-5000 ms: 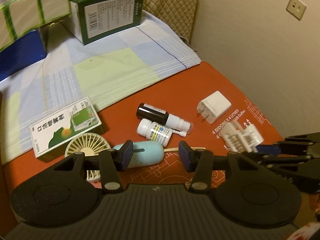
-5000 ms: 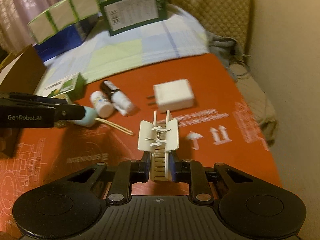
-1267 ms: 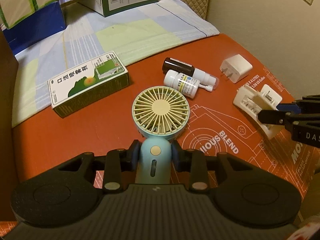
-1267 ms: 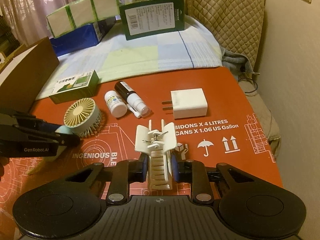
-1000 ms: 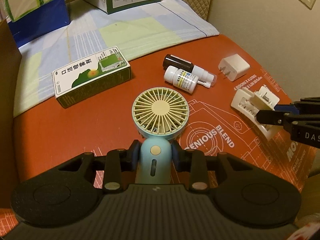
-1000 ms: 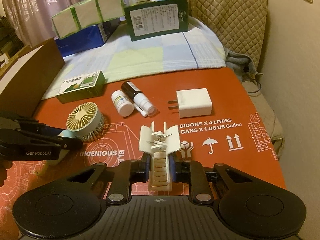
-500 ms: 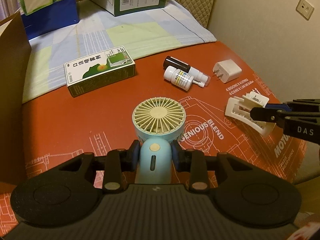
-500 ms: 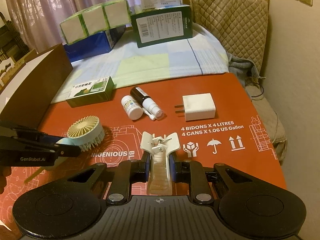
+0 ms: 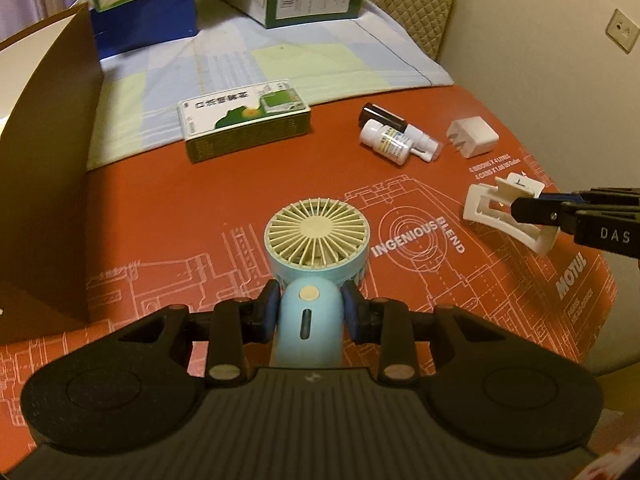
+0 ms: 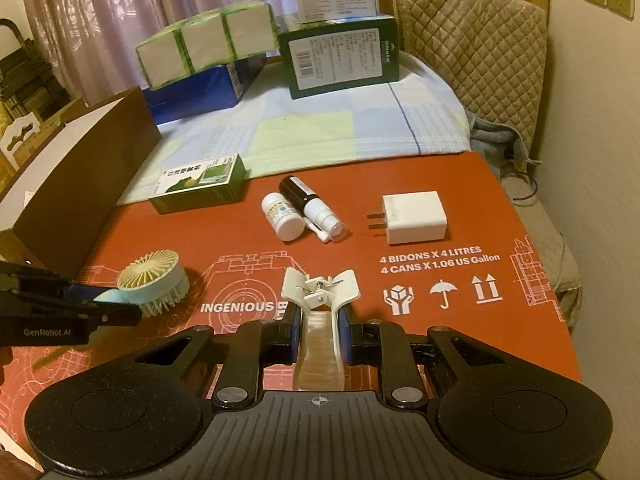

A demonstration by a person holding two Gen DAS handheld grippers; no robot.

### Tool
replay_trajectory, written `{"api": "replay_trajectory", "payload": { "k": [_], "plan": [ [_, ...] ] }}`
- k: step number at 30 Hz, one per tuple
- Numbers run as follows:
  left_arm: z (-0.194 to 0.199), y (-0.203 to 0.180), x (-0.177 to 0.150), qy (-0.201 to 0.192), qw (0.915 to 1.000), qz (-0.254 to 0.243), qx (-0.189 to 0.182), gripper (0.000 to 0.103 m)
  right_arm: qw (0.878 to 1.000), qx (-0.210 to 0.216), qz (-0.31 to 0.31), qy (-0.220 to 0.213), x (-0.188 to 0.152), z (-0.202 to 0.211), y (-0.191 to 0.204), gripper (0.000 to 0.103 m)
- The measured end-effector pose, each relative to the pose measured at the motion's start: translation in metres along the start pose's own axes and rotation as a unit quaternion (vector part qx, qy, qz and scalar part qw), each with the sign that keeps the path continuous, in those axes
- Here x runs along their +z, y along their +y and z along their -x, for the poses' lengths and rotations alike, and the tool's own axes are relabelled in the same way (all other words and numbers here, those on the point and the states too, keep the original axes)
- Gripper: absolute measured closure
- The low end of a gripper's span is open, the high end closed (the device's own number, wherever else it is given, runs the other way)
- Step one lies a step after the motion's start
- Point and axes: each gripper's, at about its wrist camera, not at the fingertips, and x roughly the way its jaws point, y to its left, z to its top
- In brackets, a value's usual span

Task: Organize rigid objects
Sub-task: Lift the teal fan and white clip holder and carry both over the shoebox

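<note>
though handheld, blue cream-grilled fan (image 9: 316, 240)

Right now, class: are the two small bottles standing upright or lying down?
Lying down: the white bottle and dark spray bottle rest on their sides, side by side.

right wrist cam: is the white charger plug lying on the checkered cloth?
No, the white charger plug lies on the red printed cardboard, apart from the checkered cloth.
</note>
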Motion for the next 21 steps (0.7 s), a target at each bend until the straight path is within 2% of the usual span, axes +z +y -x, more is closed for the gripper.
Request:
{"api": "replay_trajectory", "payload": {
  "k": [11,21],
  "plan": [
    [0.026,0.006,0.002,-0.031,0.9994,0.015,0.000,0.075,1.000,0.017,0.018,-0.010,0.007,0.003,0.012,0.087],
    [0.064,0.019,0.015,-0.081,0.9961,0.036,0.001,0.075,0.998,0.045,0.040,-0.031,0.025,0.009,0.036,0.087]
  ]
}}
